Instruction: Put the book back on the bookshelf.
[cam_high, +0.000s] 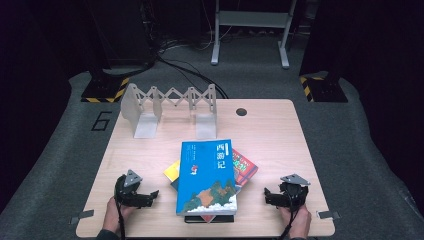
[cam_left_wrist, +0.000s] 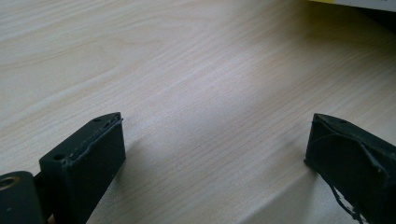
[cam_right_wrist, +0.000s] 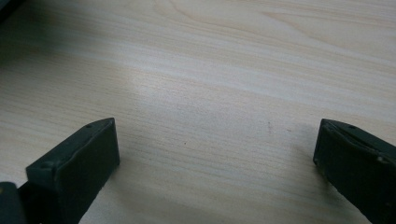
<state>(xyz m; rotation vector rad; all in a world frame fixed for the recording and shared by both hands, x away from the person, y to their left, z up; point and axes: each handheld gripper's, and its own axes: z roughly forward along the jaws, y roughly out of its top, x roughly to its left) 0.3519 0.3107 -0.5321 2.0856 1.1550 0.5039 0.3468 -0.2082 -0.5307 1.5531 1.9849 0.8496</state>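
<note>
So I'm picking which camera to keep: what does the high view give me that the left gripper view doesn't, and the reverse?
High view alone: the blue book topping a stack, the folding bookend rack, the right gripper and both hands. Left gripper view alone: a close look at bare wood between that gripper's open jaws, plus a yellow book edge. Shared: the wooden table and the left gripper.

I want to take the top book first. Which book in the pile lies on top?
The blue book with the mountain picture lies on top; the yellow book and red book only stick out beneath it.
</note>
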